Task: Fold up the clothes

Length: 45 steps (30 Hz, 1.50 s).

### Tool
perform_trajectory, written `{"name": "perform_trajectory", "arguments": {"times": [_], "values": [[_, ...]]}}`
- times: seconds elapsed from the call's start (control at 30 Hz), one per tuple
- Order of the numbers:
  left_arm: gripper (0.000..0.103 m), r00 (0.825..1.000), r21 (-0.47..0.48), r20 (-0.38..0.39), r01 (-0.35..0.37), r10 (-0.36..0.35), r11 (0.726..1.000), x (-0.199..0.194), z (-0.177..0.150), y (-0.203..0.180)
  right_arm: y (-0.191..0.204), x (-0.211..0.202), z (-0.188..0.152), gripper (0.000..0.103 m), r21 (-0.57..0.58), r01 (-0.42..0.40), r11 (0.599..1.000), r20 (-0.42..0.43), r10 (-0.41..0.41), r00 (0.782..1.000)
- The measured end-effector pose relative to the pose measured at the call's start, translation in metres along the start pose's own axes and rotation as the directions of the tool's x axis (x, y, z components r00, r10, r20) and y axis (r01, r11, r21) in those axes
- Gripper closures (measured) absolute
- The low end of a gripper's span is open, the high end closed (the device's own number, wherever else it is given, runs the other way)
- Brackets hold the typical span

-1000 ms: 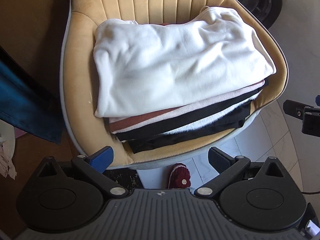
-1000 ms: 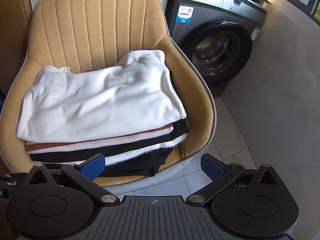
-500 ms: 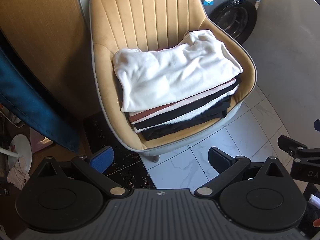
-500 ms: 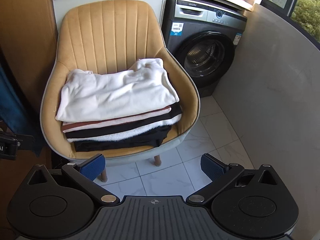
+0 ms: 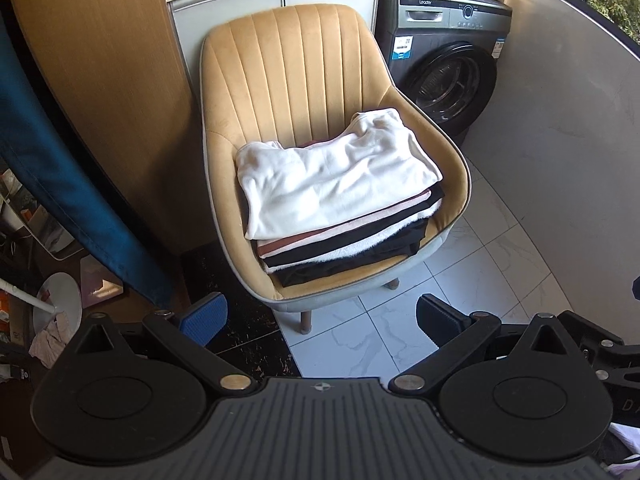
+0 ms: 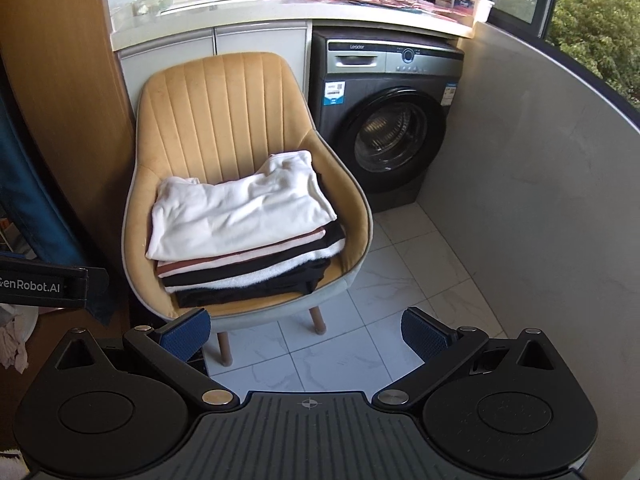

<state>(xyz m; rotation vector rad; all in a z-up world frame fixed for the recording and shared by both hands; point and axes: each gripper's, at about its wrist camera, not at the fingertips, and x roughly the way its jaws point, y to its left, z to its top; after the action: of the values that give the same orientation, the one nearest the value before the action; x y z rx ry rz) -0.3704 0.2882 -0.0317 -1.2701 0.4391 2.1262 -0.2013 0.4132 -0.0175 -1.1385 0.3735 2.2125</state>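
Observation:
A stack of folded clothes rests on the seat of a tan upholstered chair. A white garment lies on top, with rust, pink, black and white layers under it. My left gripper is open and empty, well back from the chair over the floor. My right gripper is also open with nothing between its fingers, at a similar distance. The left gripper's body shows at the left edge of the right wrist view.
A dark front-loading washing machine stands right of the chair under a white counter with bottles. A grey curved wall closes the right side. A wooden panel and blue fabric stand left. White tiles cover the floor.
Both grippers have pulled back and up from the chair. The stack, close in front a second ago, now looks small, and the washing machine and counter have come into view.

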Motion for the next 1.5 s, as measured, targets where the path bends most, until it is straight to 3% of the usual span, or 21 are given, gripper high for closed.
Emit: {"name": "perform_trajectory", "arguments": {"times": [0.2,0.67,1.5], "values": [[0.0,0.997,-0.01,0.075,-0.016,0.017,1.0,-0.027,-0.012,-0.023,-0.03,-0.014,-0.009,0.001,0.007,-0.011,1.0,0.007,0.011,1.0],[0.0,0.996,0.021,0.076,0.042,-0.044,0.999,-0.032,-0.027,-0.065,-0.057,-0.025,-0.018,0.001,0.003,-0.007,1.0,0.014,0.007,1.0],[0.0,0.997,0.049,0.054,0.05,-0.053,0.998,-0.023,-0.015,-0.068,-0.053,-0.012,-0.01,0.001,0.02,-0.003,1.0,-0.002,0.003,1.0]]}}
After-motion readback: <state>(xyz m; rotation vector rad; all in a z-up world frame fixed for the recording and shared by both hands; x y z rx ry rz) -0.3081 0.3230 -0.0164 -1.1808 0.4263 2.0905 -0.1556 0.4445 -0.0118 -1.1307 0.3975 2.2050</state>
